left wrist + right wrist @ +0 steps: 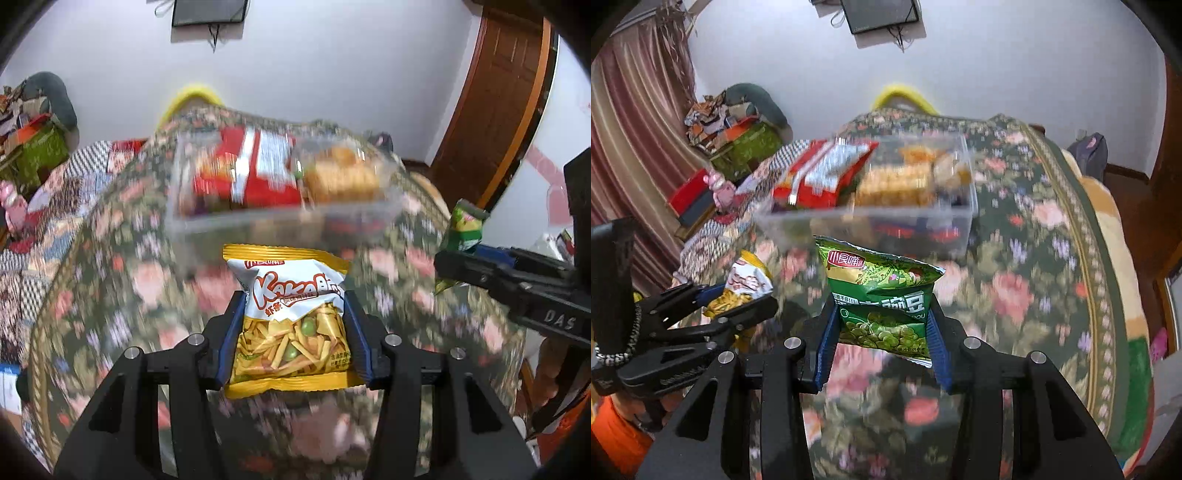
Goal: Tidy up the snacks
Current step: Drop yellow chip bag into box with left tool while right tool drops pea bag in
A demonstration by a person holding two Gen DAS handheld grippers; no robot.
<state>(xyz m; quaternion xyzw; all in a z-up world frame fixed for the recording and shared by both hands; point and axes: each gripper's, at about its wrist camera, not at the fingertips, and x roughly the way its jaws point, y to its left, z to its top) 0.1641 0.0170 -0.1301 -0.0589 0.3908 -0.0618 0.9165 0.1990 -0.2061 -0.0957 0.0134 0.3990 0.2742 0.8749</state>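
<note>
In my left gripper (293,332) I hold a yellow-and-white packet of shrimp sticks (291,314), clamped by its sides between the two blue pads. Its long axis runs straight ahead along my fingers, with the printed top end pointing away from me toward the box. My right gripper (884,332) is closed the same way on a green packet of peas (881,299), which tilts slightly, its top edge also pointing forward and a little left. Both packets hang in the air above the floral cloth (1015,288). Just ahead of both sets of tongs sits a clear plastic box (871,218), blurred. It already holds a red-and-white bag (820,177) on the left and golden biscuit packs (897,184) on the right. I judge the sorting well underway: several snacks are in, these two remain to be dropped in. I see no other loose snacks on the cloth, though the blur hides detail.
</note>
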